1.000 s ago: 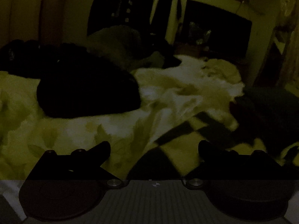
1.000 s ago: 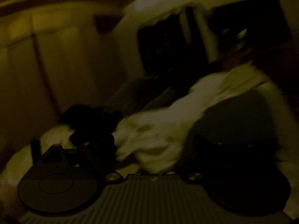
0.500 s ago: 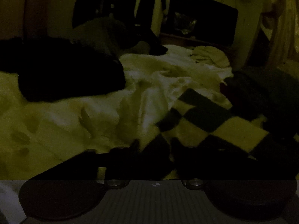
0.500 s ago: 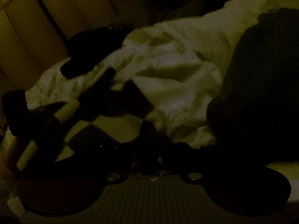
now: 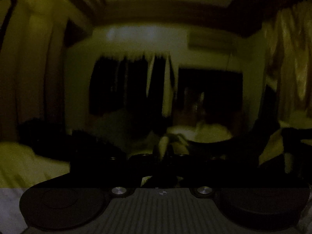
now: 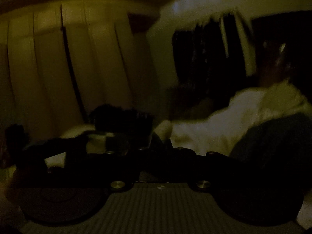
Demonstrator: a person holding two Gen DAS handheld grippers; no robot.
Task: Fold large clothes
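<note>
Checkered dark-and-pale cloth [image 5: 273, 148] hangs from both tongs: the left tongs [image 5: 163, 152] and right tongs [image 6: 158, 146] each look pinched shut on a fold, raised above the bed [image 6: 204, 128]. Judged a lift-and-spread step; next, stretching it flat.

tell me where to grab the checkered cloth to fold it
Its edge, at two spread points, from the near side. The checkered cloth is limp and thin, so a pinched hem suits; the left hand-held gripper and right hand-held gripper each seem shut on a fold of it.
</note>
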